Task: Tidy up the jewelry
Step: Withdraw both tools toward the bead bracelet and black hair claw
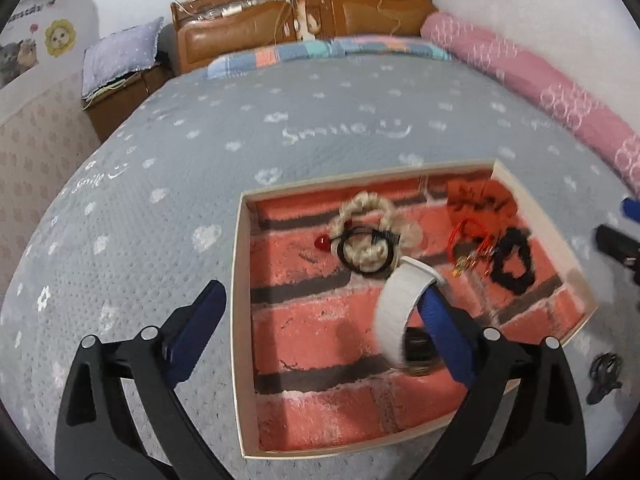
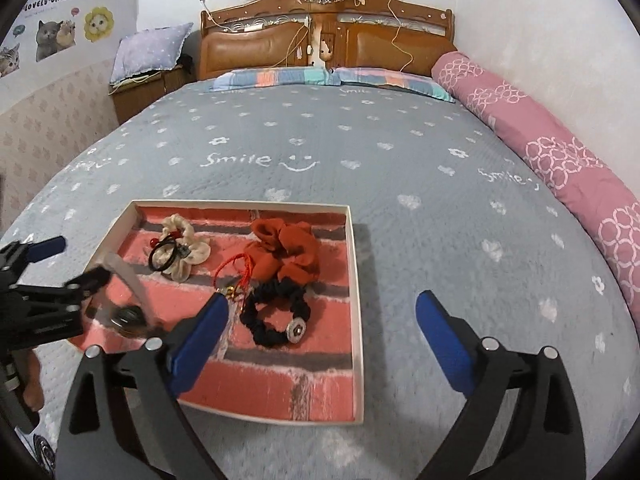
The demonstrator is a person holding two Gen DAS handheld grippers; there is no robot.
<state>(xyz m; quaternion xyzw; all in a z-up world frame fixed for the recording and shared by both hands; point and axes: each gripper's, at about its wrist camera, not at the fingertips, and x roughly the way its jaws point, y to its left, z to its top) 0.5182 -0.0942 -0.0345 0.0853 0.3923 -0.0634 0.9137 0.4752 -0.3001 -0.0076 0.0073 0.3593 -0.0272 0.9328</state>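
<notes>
A shallow box (image 1: 239, 312) with a red brick-print floor lies on the bed (image 1: 160, 160); it also shows in the right wrist view (image 2: 356, 280). In it lie a cream scrunchie with a black hair tie (image 1: 366, 236), an orange scrunchie (image 2: 286, 250), a red cord charm (image 2: 236, 276) and a black scrunchie (image 2: 276, 314). My left gripper (image 1: 324, 304) is open; a white-strapped watch (image 1: 396, 316) hangs off its right finger over the box, blurred. My right gripper (image 2: 322, 312) is open and empty above the box's right edge.
A black hair clip (image 1: 604, 376) lies on the bedspread right of the box. A pink bolster (image 2: 540, 148) runs along the right wall. Pillows and a wooden headboard (image 2: 328, 36) stand at the far end, a nightstand (image 2: 140, 88) at the left.
</notes>
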